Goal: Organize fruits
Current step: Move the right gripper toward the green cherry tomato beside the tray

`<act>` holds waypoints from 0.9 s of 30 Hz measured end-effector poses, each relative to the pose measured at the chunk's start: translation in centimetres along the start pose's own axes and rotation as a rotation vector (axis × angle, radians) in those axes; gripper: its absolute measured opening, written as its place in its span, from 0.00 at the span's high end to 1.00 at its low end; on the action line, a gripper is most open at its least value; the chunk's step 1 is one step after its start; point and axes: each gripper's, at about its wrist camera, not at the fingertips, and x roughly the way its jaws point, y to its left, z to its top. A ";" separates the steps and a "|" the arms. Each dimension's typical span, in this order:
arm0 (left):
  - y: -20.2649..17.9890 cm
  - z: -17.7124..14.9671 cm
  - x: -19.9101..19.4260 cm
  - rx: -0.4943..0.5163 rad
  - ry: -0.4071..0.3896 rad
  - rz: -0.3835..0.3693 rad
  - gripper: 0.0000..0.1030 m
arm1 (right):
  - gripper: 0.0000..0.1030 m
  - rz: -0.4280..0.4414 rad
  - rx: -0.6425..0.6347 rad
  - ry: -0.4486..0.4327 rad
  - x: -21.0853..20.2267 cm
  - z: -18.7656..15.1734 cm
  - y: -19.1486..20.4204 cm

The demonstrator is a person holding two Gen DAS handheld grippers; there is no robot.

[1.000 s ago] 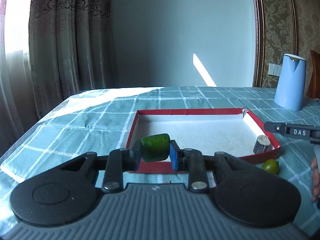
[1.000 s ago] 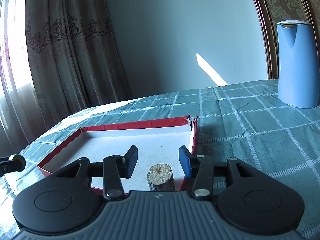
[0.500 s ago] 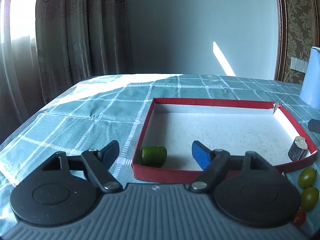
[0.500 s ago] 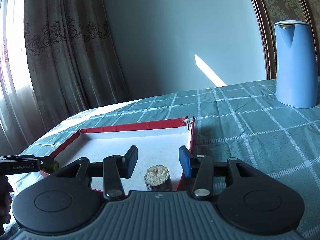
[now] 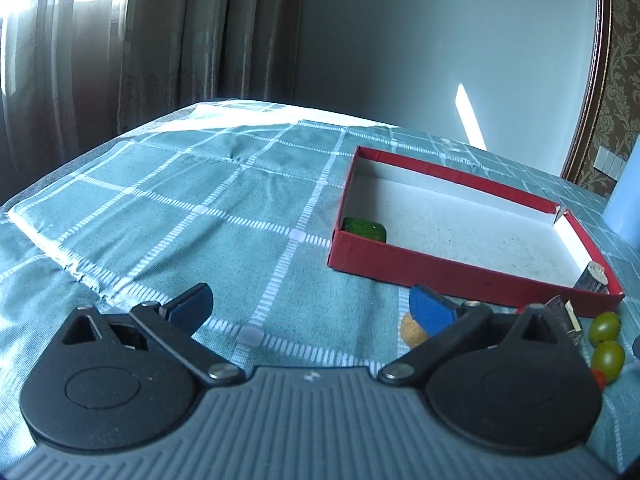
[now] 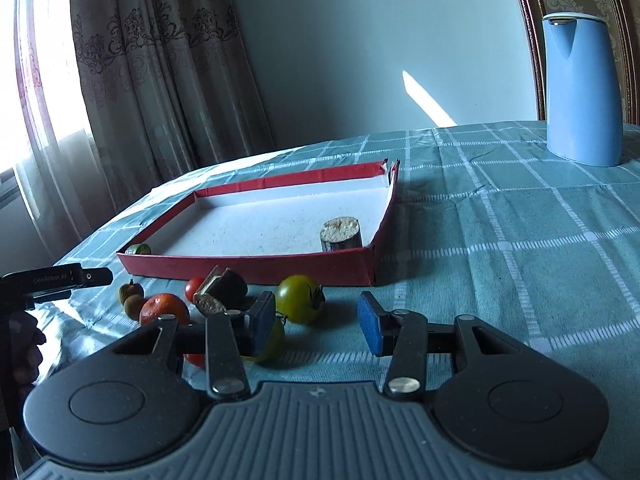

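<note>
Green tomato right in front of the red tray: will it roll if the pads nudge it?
Likely yes: the green tomato is round and sits free on the tablecloth. Its skin looks smooth and glossy, so probably slippery. Probably soft enough to bruise if squeezed.

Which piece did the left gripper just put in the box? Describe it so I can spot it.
Find the red box on the checked tablecloth. In its corner farthest from the blue kettle lies a glossy green chunk; its only boxmate, the dark stub, has a pale top.

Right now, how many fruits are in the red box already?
Two pieces sit in the red box: a green chunk and a brown stub. Both tools hold nothing. The orange, the green tomato and the smaller fruits still wait outside.
</note>
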 end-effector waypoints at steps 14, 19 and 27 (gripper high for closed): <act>-0.7 -0.4 -0.1 0.064 -0.004 -0.031 0.00 | 0.57 -0.032 -0.127 0.043 1.3 -0.5 4.2; -0.5 -0.3 -0.1 0.048 -0.011 -0.038 0.00 | 0.57 -0.008 -0.097 0.065 1.7 -0.4 4.1; -0.6 -0.4 -0.1 0.049 -0.011 -0.031 0.00 | 0.57 0.028 -0.016 0.075 2.7 -0.1 3.9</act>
